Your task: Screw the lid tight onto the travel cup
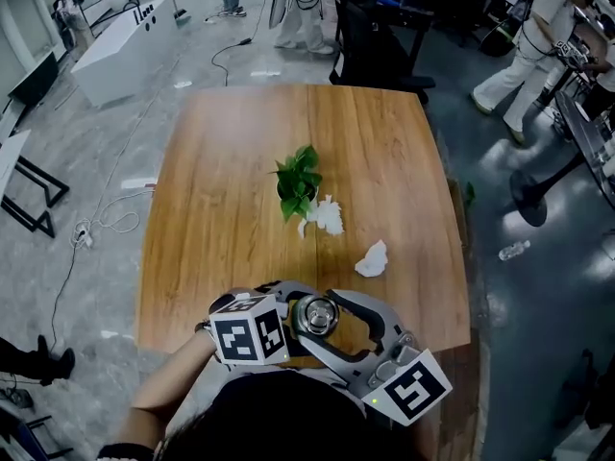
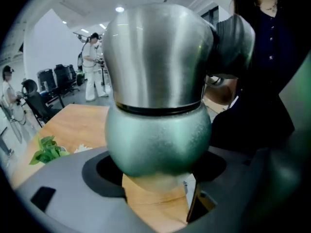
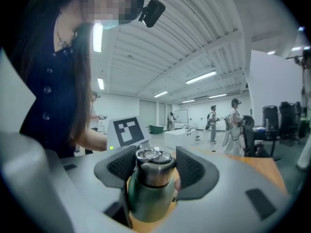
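The left gripper (image 2: 158, 178) clamps the one green metal travel cup (image 2: 158, 140); the right gripper (image 3: 152, 171) closes on its round steel lid (image 3: 151, 160). The cup stands upright at the wooden table's (image 1: 221, 209) near edge. Farther off: one green potted plant (image 1: 298, 182) and two crumpled white tissues (image 1: 327, 217) (image 1: 373, 259).

It was a large open lab or office hall. A wooden surface (image 1: 211, 219) stood on a polished grey floor (image 1: 538, 296) with loose cables (image 1: 101, 221) lying across it. A white counter (image 1: 120, 51) and black office chairs (image 1: 370, 27) stood nearby. People in white clothes (image 1: 533, 51) worked at other stations, under a ribbed white ceiling (image 3: 194, 38) with strip lights (image 3: 200, 76).
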Demonstrator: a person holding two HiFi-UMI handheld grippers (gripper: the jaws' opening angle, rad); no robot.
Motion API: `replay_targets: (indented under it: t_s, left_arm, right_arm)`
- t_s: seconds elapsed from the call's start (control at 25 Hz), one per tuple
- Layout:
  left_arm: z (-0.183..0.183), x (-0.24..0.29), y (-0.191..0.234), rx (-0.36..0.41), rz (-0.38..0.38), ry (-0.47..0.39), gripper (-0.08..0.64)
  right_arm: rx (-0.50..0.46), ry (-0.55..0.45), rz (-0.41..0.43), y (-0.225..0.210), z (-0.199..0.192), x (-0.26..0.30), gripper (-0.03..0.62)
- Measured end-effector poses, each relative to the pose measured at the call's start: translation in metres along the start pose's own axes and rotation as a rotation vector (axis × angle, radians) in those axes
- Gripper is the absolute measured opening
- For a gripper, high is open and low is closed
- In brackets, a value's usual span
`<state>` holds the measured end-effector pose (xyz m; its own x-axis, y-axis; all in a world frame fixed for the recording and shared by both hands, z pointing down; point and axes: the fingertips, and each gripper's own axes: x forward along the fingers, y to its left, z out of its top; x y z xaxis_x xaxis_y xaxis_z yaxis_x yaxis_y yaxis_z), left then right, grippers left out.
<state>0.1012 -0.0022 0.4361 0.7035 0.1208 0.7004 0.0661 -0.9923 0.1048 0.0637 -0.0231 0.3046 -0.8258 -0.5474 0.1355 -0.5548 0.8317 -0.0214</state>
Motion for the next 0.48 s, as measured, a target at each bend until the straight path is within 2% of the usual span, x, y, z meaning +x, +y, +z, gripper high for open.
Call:
replay_targets:
  t_s: [0.12,0.2,0.24,0.28,0.36,0.44,0.48]
  left_arm:
    - [0.000,0.001,0.017,-0.068,0.114,0.008,0.387]
    - [-0.001,0.001,0.023,-0.078,0.162,0.017,0.387]
    - [0.000,0.000,0.023,-0.069,0.154,0.014,0.387]
    - [0.000,-0.001,0.019,-0.052,0.119,0.002,0.387]
    - [0.004,-0.003,0.002,0.000,-0.006,-0.035,0.387]
    - [0.005,-0.005,-0.017,0.056,-0.134,-0.050,0.387]
    - [0.005,-0.004,-0.023,0.071,-0.173,-0.044,0.387]
  right_arm:
    - [0.007,-0.004,-0.108,-0.011,-0.002,0.003,0.261]
    - [0.018,-0.001,-0.130,-0.015,-0.002,0.002,0.260]
    - [0.029,-0.002,-0.118,-0.014,-0.001,0.002,0.261]
    - [0.039,-0.003,-0.091,-0.011,0.001,0.000,0.259]
    - [0.047,0.002,-0.009,-0.001,0.004,-0.004,0.261]
    - [0.026,0.021,0.068,0.009,0.004,-0.007,0.261]
    - [0.007,0.033,0.089,0.011,0.002,-0.007,0.259]
